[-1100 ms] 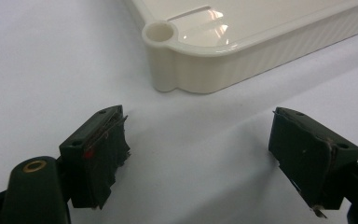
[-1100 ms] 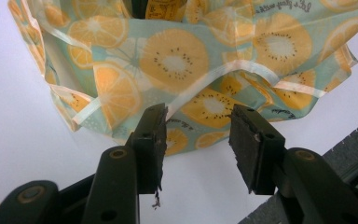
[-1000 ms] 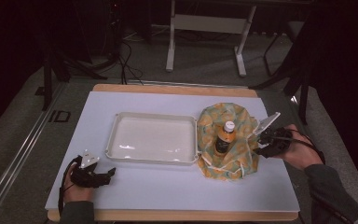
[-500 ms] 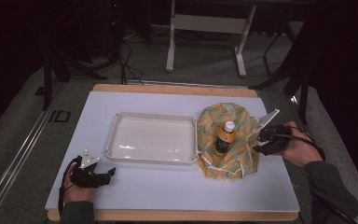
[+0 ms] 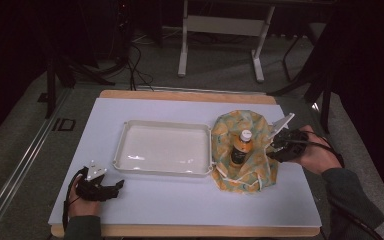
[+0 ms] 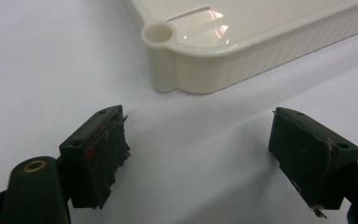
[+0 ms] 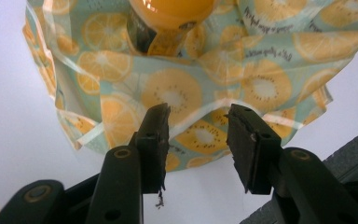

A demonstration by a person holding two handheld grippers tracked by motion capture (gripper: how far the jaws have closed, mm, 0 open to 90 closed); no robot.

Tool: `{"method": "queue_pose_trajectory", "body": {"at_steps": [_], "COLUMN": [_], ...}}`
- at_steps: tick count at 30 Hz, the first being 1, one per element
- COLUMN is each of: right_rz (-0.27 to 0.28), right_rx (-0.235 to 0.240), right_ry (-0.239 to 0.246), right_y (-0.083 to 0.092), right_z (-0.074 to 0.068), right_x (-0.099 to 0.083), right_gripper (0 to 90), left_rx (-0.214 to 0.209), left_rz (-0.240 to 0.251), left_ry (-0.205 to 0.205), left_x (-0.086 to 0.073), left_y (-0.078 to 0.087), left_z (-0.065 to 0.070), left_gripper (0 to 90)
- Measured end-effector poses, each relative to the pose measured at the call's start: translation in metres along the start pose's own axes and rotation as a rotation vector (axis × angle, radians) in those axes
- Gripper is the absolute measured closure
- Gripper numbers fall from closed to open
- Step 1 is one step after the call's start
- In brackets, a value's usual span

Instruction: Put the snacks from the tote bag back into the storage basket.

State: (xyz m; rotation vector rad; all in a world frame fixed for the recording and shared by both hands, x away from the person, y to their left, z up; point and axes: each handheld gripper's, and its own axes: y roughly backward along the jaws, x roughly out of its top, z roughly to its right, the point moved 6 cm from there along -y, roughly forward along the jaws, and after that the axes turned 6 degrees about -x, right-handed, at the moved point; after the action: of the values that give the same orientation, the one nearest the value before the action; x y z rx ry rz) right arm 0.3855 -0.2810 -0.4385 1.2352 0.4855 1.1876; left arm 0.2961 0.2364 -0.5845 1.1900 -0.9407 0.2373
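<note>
1. Right now the right gripper (image 5: 275, 146) sits at the right edge of the bag (image 5: 245, 150), held by the person's right hand (image 5: 320, 155).
2. Its jaws have just been closing; they stand part open, with a fold of the bag's edge between the tips (image 7: 198, 123). Can't tell if the pads press on it yet.
3. Bag is fruit-print, lying open on the table (image 5: 180, 200), right of the tray (image 5: 162, 147) and touching its right rim.
4. Bottle (image 5: 240, 147) stands upright inside the bag, white cap, orange drink; in the right gripper view it is just beyond the jaws (image 7: 170, 14).
5. Left gripper (image 5: 111, 187) rests on the table at front left, near the tray's front-left corner but apart from it.
6. Its jaws are wide open, nothing between them, bare table under them (image 6: 200, 154).
7. Tray corner (image 6: 168, 46) lies ahead of the left jaws, cream, empty inside.
</note>
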Motion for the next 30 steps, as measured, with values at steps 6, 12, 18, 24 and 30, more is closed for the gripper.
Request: {"method": "queue_pose_trajectory", "body": {"at_steps": [6, 12, 18, 24, 30], "right_rz": [0.015, 0.014, 0.015, 0.017, 0.020], "right_rx": [0.006, 0.001, -0.004, -0.004, -0.001], "right_ry": [0.003, 0.014, 0.025, 0.036, 0.040], "right_y": [0.001, 0.000, 0.000, 0.001, 0.002], "right_z": [0.000, -0.001, -0.001, -0.001, -0.001], "right_x": [0.008, 0.013, 0.019, 0.023, 0.030], "right_gripper": [61.3, 63.5, 64.9, 65.1, 64.9], "left_rx": [-0.004, -0.003, -0.004, -0.006, -0.004], "left_rz": [0.001, 0.001, 0.002, -0.010, -0.007], "left_ry": [0.002, 0.001, 0.002, 0.000, 0.000], "left_x": [0.000, 0.000, 0.000, 0.000, 0.000], "left_y": [0.000, 0.000, 0.000, 0.000, 0.000], "left_z": [0.000, 0.000, 0.000, 0.000, 0.000], "left_gripper": [19.2, 19.2, 19.2, 19.1, 19.2]}}
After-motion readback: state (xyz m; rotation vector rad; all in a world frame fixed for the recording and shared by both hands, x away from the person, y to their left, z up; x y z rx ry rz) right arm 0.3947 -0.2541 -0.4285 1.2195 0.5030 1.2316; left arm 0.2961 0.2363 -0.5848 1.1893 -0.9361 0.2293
